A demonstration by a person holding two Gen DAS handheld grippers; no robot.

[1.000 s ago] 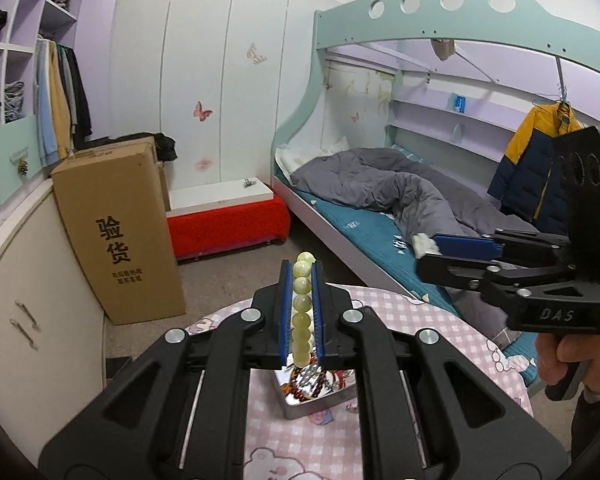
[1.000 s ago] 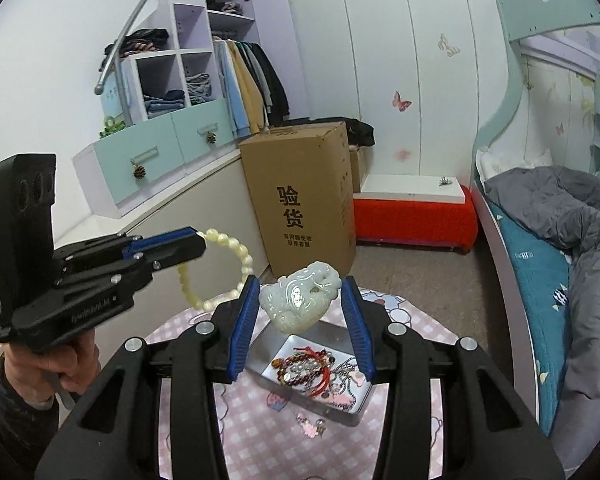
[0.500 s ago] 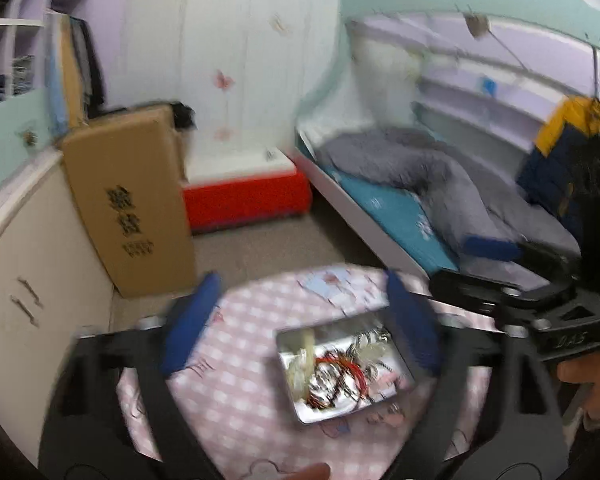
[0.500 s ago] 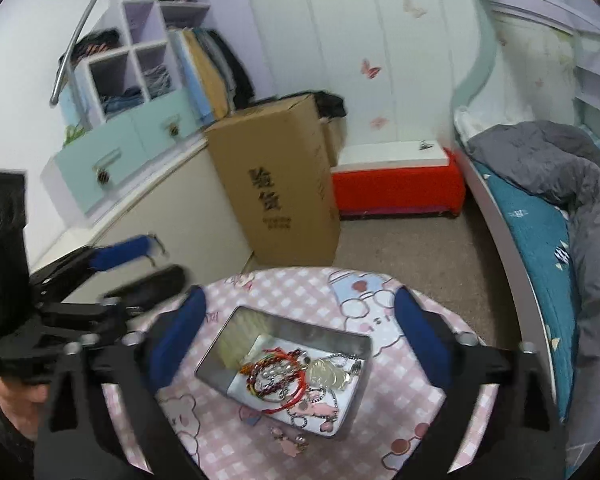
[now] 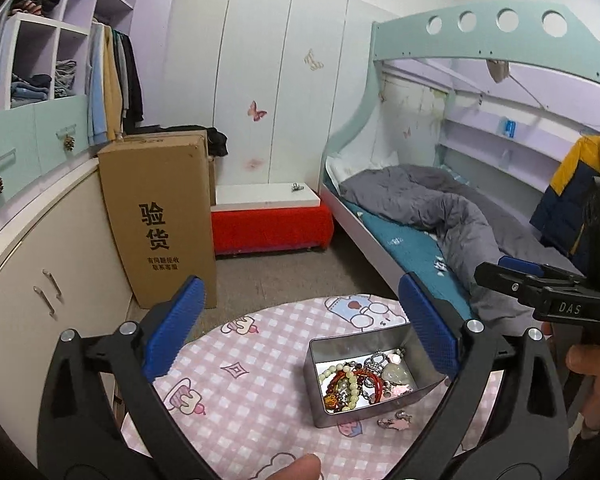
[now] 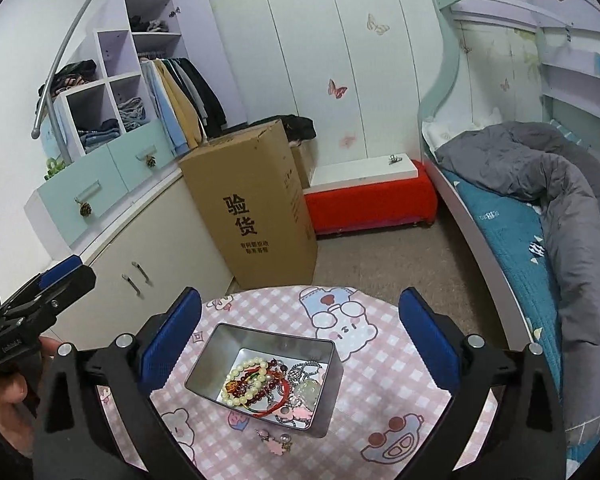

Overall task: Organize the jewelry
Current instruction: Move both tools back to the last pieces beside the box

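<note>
Both hand-held grippers hang above a round table draped in a pink-and-white checked cloth [image 6: 384, 392] printed with cartoon bears. The left gripper [image 5: 300, 324] has its black angular arms spread wide, its blue ribbed pads [image 5: 172, 334] far apart with nothing between them; its jaws are opening. The right gripper [image 6: 300, 330] stands equally released, its textured blue pads [image 6: 428, 338] wide and bare.

Between them on the cloth sits a shallow rectangular tin box of dull silver metal [image 6: 204, 364], its corners rounded and its inner floor mirror-bright. Inside lies a tangled heap of jewelry: a pale cream bracelet of round glossy beads [image 6: 242, 368], a dark red beaded strand [image 6: 262, 390], a thin red cord, silvery chain links [image 6: 300, 372] and a translucent pale green carved pendant [image 6: 310, 390]. Pink flat charms rest against the tin's near wall.

Just outside the tin, on the cloth at its near side, lies a small pink flower-shaped charm with metal rings [image 6: 276, 440].

A tall brown cardboard carton [image 6: 256, 204] stands on the floor beyond the table.
</note>
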